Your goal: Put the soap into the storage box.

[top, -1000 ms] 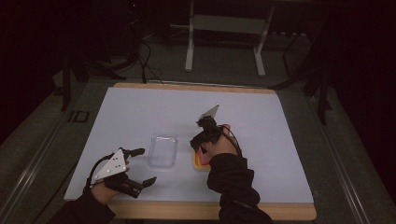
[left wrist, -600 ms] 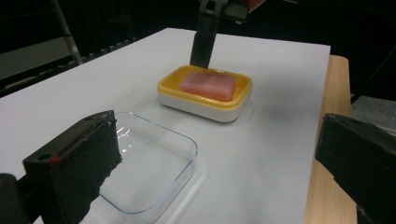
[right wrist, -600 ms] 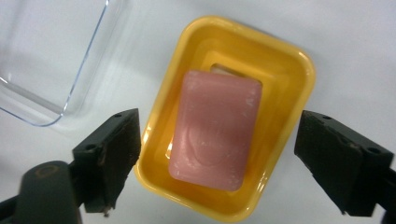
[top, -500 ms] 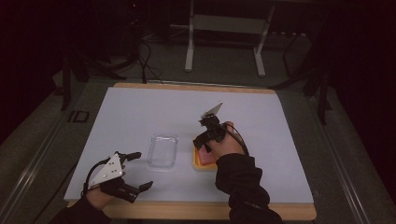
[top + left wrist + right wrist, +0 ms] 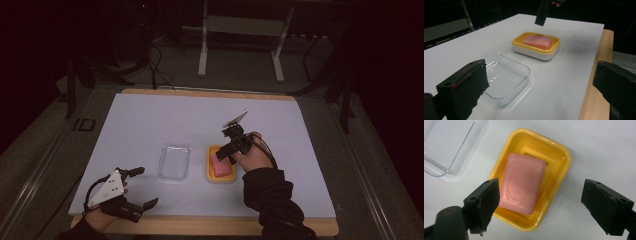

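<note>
A pink soap bar (image 5: 521, 186) lies in a yellow soap dish (image 5: 559, 162) on the white table sheet. My right gripper (image 5: 541, 192) hangs just above the dish, pointing down, open, with its jaws spread wider than the bar and touching nothing. From above, the right gripper (image 5: 227, 156) sits over the far end of the dish (image 5: 221, 179). A clear, empty plastic tray (image 5: 174, 162) lies just left of the dish. My left gripper (image 5: 146, 186) is open and empty near the front left edge. It faces the tray (image 5: 504, 75) and the dish (image 5: 536, 48).
The white sheet (image 5: 150, 120) covers a wooden tabletop (image 5: 210, 227) whose edge shows at the front. Beyond the far edge stand a metal frame (image 5: 240, 45) and cables on a dark floor. One jaw of the right gripper (image 5: 541, 15) hangs over the dish in the left gripper view.
The right hand has drifted slightly right and up over the soap dish. The left hand has slid a little toward the front left corner. Both pairs of jaws look unchanged.
</note>
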Motion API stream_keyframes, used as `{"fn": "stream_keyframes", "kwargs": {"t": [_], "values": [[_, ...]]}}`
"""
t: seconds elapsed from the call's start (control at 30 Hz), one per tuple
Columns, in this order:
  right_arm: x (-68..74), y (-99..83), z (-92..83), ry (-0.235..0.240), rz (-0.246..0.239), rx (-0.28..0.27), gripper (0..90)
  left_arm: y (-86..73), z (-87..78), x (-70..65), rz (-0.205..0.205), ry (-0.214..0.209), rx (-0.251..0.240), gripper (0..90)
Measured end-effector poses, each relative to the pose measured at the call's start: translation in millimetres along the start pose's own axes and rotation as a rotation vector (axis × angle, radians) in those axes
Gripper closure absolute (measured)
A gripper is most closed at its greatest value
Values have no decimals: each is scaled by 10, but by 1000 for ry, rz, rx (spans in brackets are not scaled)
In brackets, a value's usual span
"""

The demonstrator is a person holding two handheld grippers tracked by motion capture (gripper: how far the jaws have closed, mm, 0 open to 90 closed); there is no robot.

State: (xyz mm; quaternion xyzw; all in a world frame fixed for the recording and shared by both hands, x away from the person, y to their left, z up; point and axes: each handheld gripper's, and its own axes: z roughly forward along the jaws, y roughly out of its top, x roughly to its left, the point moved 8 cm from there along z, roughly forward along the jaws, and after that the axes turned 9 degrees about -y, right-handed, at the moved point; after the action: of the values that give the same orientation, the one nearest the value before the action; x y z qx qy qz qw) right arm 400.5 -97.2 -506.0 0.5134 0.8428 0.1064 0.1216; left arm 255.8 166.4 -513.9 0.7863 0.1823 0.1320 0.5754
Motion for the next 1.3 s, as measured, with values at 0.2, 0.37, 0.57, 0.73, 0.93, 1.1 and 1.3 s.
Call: {"fn": "stream_keyframes", "kwargs": {"t": [0.2, 0.37, 0.57, 0.73, 0.93, 1.1, 1.3], "values": [[-135, -121, -47, 11, -27, -51, 151, -27, -38, -35, -8, -1, 8, 2], [-237, -246, -106, 23, -32, -89, 151, -36, -62, -54, -6, 8, 8, 2], [-360, -413, -181, 28, -32, -150, 151, -23, -79, -81, 1, 12, -4, 2], [-496, -561, -185, 24, -15, -190, 151, -38, -71, -86, -6, 8, 6, 2], [-645, -695, -164, 24, 8, -271, 151, -44, -68, -84, -11, 14, 9, 2], [-664, -825, -128, 34, 5, -301, 151, -57, -74, -99, -13, 17, 18, 2], [-671, -990, -114, 55, 13, -319, 151, -66, -90, -112, -19, 23, 21, 2]]}}
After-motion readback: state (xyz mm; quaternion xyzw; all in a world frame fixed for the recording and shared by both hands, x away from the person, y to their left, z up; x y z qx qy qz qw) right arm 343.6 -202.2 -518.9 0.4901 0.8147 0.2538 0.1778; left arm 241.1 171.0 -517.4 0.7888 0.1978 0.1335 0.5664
